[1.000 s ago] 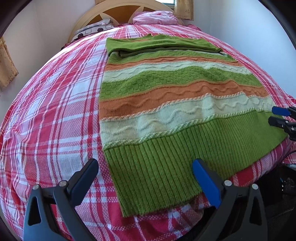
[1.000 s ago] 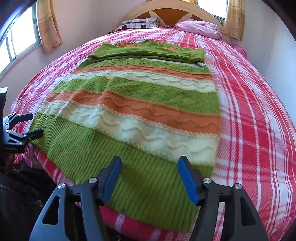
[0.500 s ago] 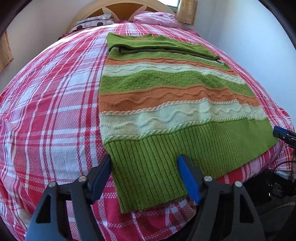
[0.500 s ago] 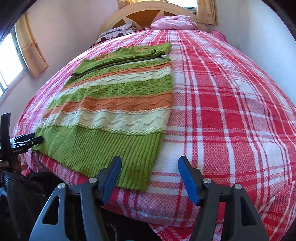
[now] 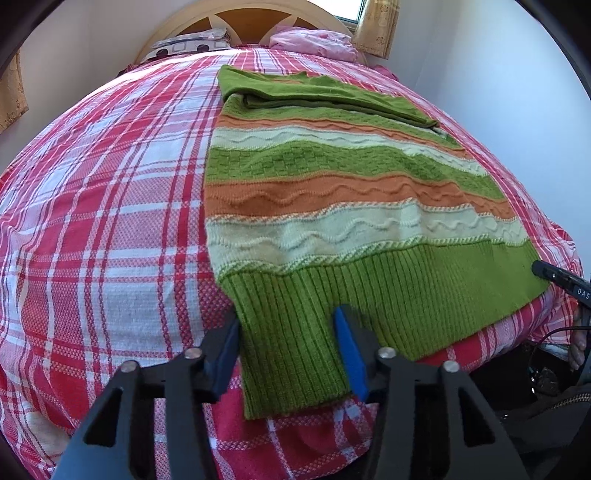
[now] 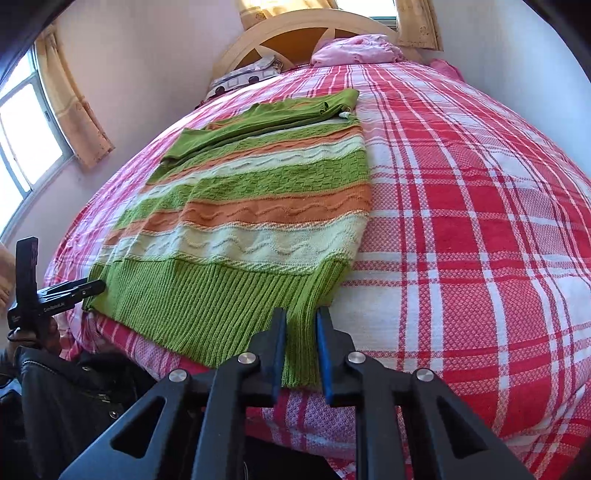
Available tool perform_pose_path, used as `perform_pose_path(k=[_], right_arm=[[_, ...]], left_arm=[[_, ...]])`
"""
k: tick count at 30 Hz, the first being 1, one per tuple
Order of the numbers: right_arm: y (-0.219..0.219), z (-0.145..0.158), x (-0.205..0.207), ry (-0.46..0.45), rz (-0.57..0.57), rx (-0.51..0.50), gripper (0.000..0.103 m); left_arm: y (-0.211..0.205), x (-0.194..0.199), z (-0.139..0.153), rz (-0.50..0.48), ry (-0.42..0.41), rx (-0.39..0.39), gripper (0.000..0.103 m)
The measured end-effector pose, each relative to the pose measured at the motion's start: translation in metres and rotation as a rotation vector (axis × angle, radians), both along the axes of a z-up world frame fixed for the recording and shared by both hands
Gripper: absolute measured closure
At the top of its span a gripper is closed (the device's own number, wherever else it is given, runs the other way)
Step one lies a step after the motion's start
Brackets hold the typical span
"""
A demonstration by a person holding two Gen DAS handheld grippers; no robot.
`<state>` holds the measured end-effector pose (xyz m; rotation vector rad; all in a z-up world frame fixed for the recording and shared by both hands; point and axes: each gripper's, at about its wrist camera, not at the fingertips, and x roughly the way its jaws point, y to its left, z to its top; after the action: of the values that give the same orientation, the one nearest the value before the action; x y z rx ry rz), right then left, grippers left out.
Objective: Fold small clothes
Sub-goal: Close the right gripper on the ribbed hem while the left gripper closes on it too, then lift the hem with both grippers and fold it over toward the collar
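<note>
A knitted sweater [image 5: 332, 206] with green, orange and cream stripes lies flat on the red plaid bed [image 5: 110, 221], sleeves folded across its far end. Its green ribbed hem hangs over the near edge. My left gripper [image 5: 286, 343] is open, its blue pads astride the hem's left corner. In the right wrist view the sweater [image 6: 251, 221] lies left of centre. My right gripper [image 6: 301, 339] has its jaws narrowed on the hem's right corner, with ribbed cloth between the pads.
A wooden headboard [image 6: 314, 33] with a patterned pillow [image 5: 188, 40] and a pink pillow [image 6: 354, 50] stands at the far end. A curtained window [image 6: 33, 125] is on the left. A black leather jacket [image 6: 74, 398] lies below the bed's near edge.
Both grippers moved in to the hem's corners. The left jaws narrowed around the left corner. The right jaws closed on the right corner.
</note>
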<state>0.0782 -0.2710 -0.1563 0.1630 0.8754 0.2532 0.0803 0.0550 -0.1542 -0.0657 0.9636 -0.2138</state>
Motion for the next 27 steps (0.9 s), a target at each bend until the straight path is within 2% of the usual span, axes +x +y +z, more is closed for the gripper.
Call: perform_pose_path(k=[1,6,9,11,15,16,17,19,23,27], right_arm=[[0.000,0.000,-0.001,0.001,0.000,0.005,0.092],[-0.003,-0.001,-0.001,0.004,0.001,0.039,0.095],[-0.006,-0.002,0.000,0.006,-0.006,0.065,0.095],[-0.004,-0.002,-0.001,0.001,0.003,0.054,0.094],[-0.007,-0.004,-0.001,0.003,0.001,0.088,0.094],[-0.007,-0.004,-0.001,0.001,0.003,0.083,0.095],[-0.006,-0.003,-0.002,0.000,0.005,0.078,0.095],[-0.006,0.000,-0.004,-0.013,0.013,0.090,0.097],[-0.014,0.019,-0.010,-0.093,0.008,0.160,0.097],[-0.024,0.031,-0.011,-0.139,-0.013,0.230,0.099]], left_arm=[[0.000,-0.001,0.002,-0.005,-0.009,-0.002,0.090],[0.005,0.000,0.007,-0.011,-0.021,-0.030,0.091],[0.009,0.003,0.002,0.021,0.001,-0.031,0.080],[0.012,0.006,0.000,0.043,0.013,-0.035,0.061],[0.012,0.007,-0.003,0.032,0.019,-0.048,0.054],[0.010,0.007,-0.004,0.020,0.020,-0.041,0.056],[0.009,0.005,-0.006,0.009,0.018,-0.032,0.077],[0.008,0.004,-0.002,-0.009,0.005,-0.020,0.092],[0.019,0.000,0.026,-0.005,-0.071,-0.080,0.097],[0.029,-0.003,0.048,0.011,-0.149,-0.126,0.097]])
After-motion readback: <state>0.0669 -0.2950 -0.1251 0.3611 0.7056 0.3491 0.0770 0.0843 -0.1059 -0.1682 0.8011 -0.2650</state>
